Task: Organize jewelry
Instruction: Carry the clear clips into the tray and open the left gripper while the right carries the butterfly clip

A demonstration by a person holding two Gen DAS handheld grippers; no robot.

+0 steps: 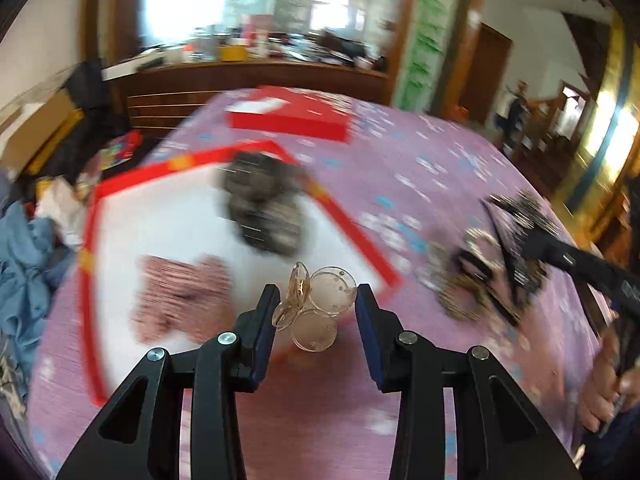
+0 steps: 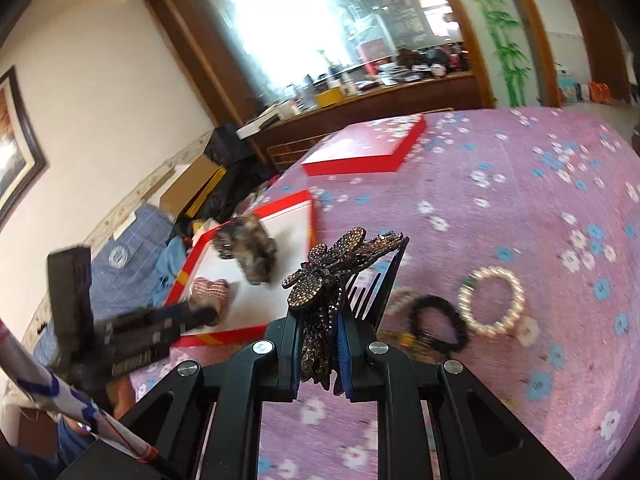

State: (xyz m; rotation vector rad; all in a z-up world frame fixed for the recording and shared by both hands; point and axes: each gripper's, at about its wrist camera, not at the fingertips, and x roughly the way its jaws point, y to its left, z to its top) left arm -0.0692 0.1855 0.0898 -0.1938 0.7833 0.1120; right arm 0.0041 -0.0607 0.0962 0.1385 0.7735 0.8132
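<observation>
We see a purple flowered cloth [image 2: 500,184] covering the surface under everything; it looks more like a bed than a table, though we cannot be sure. On it lies a shallow red-rimmed tray [image 1: 340,208] with a white floor, and beyond it a closed red box [image 2: 372,148]. Inside the tray sit a dark mottled hair claw [image 1: 260,208] toward the far side and a pink woven bow [image 1: 180,300] nearer the left gripper. The left gripper [image 1: 316,304] points down at a slant over the tray's near corner, its jaws spread apart, with a cluster of clear amber discs [image 1: 320,304] between them; the left pad touches the discs, the right pad stands clear, so we cannot tell whether they are gripped. The right gripper [image 2: 320,344] also slants downward over the cloth, right of the tray, its pads pressed onto a brown rhinestone butterfly hair comb [image 2: 332,268] that sticks up past the fingertips. On the cloth just to the right of it lie a black beaded bracelet [image 2: 440,320] and a pearl bracelet [image 2: 492,300], near each other.
</observation>
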